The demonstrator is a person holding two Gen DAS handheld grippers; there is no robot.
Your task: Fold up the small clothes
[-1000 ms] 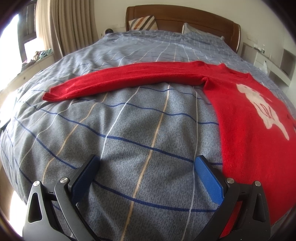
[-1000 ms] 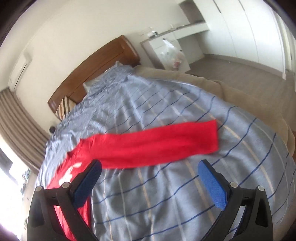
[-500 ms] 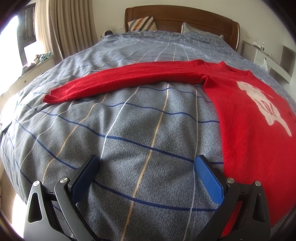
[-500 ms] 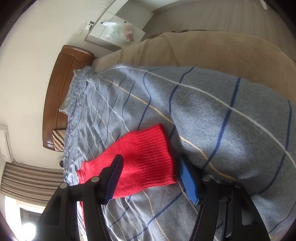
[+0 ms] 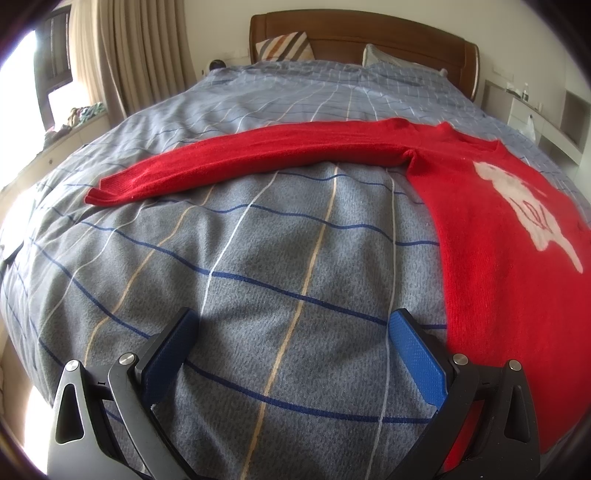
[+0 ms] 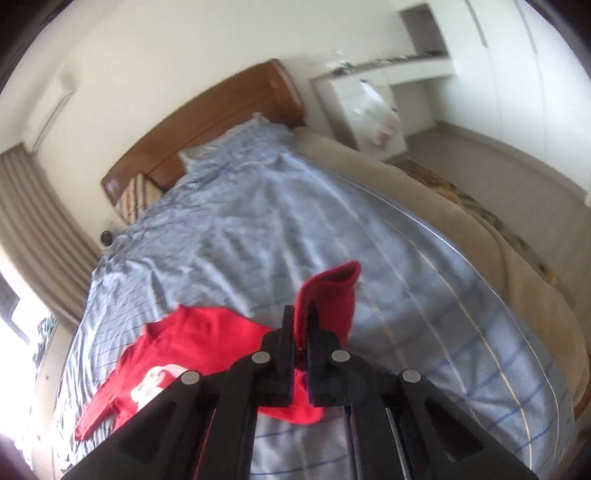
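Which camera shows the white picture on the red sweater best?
The left wrist view: the white picture on the red sweater lies flat and sharp. The right wrist view shows only a blurred part of it beside the hand-held gripper.

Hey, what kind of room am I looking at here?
A bedroom, most likely: a large bed under a grey checked cover, a wooden headboard with pillows against it, and curtains by the window.
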